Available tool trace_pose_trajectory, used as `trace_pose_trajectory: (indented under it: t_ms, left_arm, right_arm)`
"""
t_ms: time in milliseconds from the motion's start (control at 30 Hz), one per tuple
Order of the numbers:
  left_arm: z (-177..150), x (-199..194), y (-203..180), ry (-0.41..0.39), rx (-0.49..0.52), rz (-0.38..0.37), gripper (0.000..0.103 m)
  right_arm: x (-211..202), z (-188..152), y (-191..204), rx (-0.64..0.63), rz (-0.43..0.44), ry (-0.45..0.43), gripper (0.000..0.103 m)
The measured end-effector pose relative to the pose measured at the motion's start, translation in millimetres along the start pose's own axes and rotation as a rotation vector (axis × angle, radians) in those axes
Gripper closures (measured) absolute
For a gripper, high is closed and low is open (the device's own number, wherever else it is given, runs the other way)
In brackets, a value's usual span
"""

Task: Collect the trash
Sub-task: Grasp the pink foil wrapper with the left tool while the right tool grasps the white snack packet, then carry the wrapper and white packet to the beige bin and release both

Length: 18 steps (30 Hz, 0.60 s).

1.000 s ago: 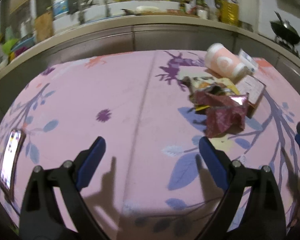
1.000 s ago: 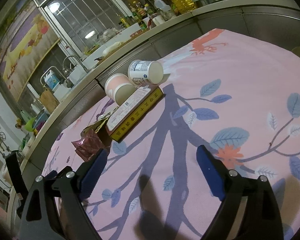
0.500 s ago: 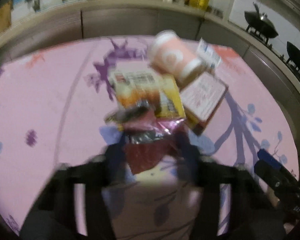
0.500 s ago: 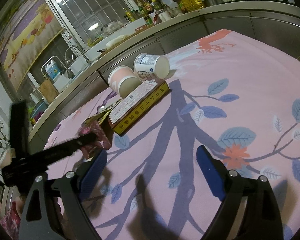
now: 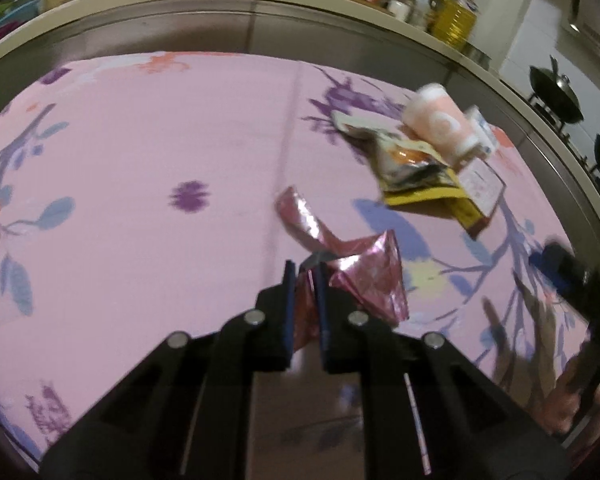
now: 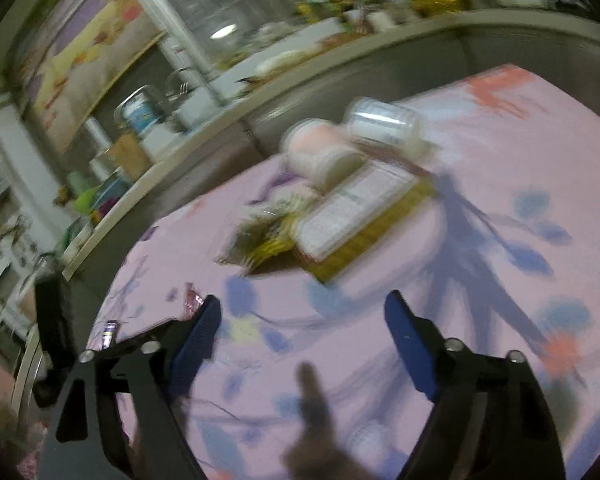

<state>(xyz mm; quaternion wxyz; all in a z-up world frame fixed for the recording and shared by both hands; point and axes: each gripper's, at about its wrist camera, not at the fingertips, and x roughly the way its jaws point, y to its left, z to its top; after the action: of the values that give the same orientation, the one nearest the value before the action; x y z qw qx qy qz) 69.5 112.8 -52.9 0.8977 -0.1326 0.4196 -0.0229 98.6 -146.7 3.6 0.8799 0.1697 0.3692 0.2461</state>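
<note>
My left gripper (image 5: 304, 280) is closing, its jaws nearly together, with a crumpled pink foil wrapper (image 5: 356, 268) pinched between the pads; most of the wrapper spills out ahead and to the right of the fingertips, over the pink flowered tablecloth (image 5: 140, 184). Beyond it, up and to the right, I see the remaining trash in one heap: a yellow snack bag (image 5: 412, 172), a flat box (image 5: 480, 192) and a pink paper cup (image 5: 440, 124) on its side. My right gripper (image 6: 302, 316) is closing too but the jaws stand wide with only cloth between them. Ahead of it lie the box (image 6: 352, 216), pink cup (image 6: 320, 152) and a white cup (image 6: 384, 122). That view is badly blurred.
</note>
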Motion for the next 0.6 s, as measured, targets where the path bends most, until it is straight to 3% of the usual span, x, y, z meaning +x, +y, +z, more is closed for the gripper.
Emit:
trace_pose_trajectory:
  t_ms: [133,267,333,400,600]
  left_arm:
    - [2,-1,20,-0.003,-0.04,0.004,0.094]
    - [1,-5,26,-0.013,-0.042,0.006,0.094]
    - [1,-4,24,-0.013,-0.034,0.008,0.094]
    - [1,-4,24,-0.015,-0.032,0.008,0.094]
    - [1,-6,27,-0.01,-0.029,-0.003,0.094]
  right_arm:
    - [41,33,33,-0.071,0.064,0.07,0.051]
    - [86,50,27,0.038,0.083,0.155,0.065]
    - [103,52,21,0.091,0.098,0.195,0.083]
    - [110,52,14,0.146,0.131,0.221,0.092]
    - [62,32,15,0.155,0.2,0.214,0.093]
